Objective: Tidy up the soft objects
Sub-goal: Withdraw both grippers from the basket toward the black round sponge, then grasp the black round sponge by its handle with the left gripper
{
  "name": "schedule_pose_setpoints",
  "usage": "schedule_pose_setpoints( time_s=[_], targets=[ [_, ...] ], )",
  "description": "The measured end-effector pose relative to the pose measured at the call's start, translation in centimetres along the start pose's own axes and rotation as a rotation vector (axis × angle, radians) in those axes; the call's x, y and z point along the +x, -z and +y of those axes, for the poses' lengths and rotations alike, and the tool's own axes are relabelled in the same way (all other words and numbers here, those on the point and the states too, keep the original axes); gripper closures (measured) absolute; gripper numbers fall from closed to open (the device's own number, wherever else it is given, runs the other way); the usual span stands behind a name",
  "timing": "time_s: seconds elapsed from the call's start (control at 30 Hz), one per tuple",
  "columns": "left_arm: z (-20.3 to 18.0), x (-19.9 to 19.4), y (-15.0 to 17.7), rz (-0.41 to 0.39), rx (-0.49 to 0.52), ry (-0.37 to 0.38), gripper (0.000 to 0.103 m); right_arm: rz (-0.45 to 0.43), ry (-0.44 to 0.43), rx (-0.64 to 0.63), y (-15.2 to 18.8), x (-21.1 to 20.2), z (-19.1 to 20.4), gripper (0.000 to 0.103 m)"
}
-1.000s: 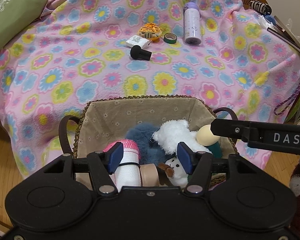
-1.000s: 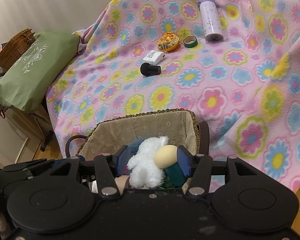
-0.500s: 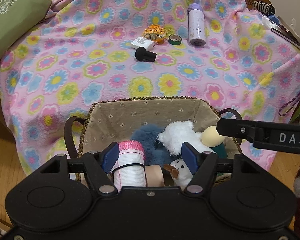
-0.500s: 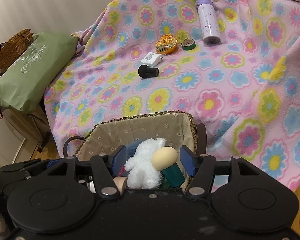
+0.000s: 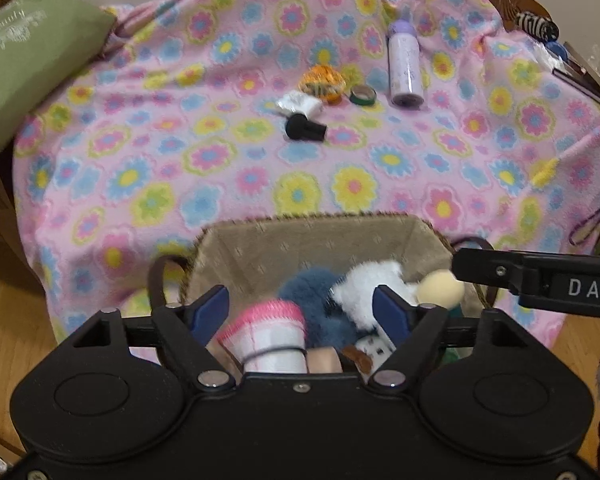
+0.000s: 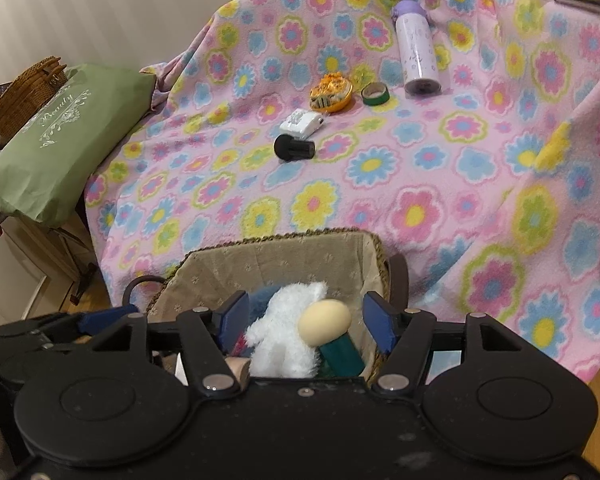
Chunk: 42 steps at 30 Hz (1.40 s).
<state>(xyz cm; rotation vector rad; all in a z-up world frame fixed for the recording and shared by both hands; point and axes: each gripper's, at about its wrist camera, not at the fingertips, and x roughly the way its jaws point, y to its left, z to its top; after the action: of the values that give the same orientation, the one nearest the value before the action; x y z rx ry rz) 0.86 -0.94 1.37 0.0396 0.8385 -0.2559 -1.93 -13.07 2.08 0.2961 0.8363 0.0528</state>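
Observation:
A lined wicker basket point(image 5: 316, 240) point(image 6: 276, 260) stands in front of the flowered blanket. It holds a rolled white and pink cloth point(image 5: 268, 332), a blue fluffy toy point(image 5: 312, 292), a white plush point(image 5: 364, 288) point(image 6: 288, 328), a small snowman toy point(image 5: 374, 346) and a cream sponge on a green handle point(image 5: 436, 288) point(image 6: 326, 320). My left gripper point(image 5: 302, 312) is open and empty above the basket's near side. My right gripper point(image 6: 304, 318) is open and empty above the white plush and sponge; its finger shows in the left wrist view point(image 5: 540, 280).
On the blanket point(image 5: 220, 152) lie a purple bottle point(image 5: 404, 68) point(image 6: 418, 52), a green tape ring point(image 5: 362, 95), an orange pincushion point(image 5: 324, 82), a white packet point(image 5: 300, 103) and a black cylinder point(image 5: 304, 129). A green pillow point(image 6: 60, 132) and a wicker basket point(image 6: 24, 96) sit left.
Both grippers have drawn back and up from the basket, so it looks smaller and lower. Both stay open and empty. The basket's contents have not moved.

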Motion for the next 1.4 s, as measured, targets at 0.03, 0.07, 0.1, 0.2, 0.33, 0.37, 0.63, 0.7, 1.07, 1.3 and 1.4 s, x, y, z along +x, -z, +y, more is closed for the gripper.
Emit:
schedule_pose_setpoints(
  time_s=[0.03,0.07,0.1,0.2,0.33,0.37,0.63,0.7,1.07,1.3,1.4],
  targets=[
    [0.0,-0.1,-0.2,-0.014,0.005,-0.011,0.028,-0.013,0.005,-0.005,-0.3,-0.1,0.0,0.037],
    [0.1,-0.1,-0.5,-0.027,0.01,-0.02,0.027,-0.024,0.01,-0.011,-0.5,-0.2,0.0,0.035],
    [0.2,-0.2,-0.8,-0.042,0.017,-0.03,0.024,-0.039,0.02,-0.018,-0.8,-0.3,0.0,0.032],
    [0.5,-0.3,-1.8,-0.099,0.025,-0.053,0.013,-0.087,0.052,-0.049,-1.6,-0.5,0.0,0.028],
    [1.0,0.4,-3.3,-0.132,0.028,-0.067,0.005,-0.129,0.079,-0.07,-3.0,-0.2,-0.2,0.017],
    [1.2,0.6,-3.7,-0.138,0.028,-0.069,0.004,-0.135,0.084,-0.07,-3.3,0.0,-0.3,0.015],
    [2.1,3.2,-5.9,-0.157,0.052,-0.114,0.003,-0.154,0.145,-0.081,-5.7,2.4,-1.0,0.001],
    [2.2,4.1,-6.3,-0.159,0.066,-0.123,0.003,-0.158,0.156,-0.086,-6.1,3.1,-1.2,0.0],
    [2.8,9.3,-7.9,-0.089,0.088,-0.118,0.003,-0.13,0.259,-0.155,-8.7,8.7,-1.5,0.0],
    [2.5,12.4,-8.9,-0.057,0.133,-0.101,0.003,-0.099,0.229,-0.14,-11.1,12.5,-2.9,0.0],
    [2.3,13.5,-9.2,-0.048,0.157,-0.091,0.003,-0.088,0.223,-0.127,-12.6,14.4,-3.5,0.0]
  ],
)
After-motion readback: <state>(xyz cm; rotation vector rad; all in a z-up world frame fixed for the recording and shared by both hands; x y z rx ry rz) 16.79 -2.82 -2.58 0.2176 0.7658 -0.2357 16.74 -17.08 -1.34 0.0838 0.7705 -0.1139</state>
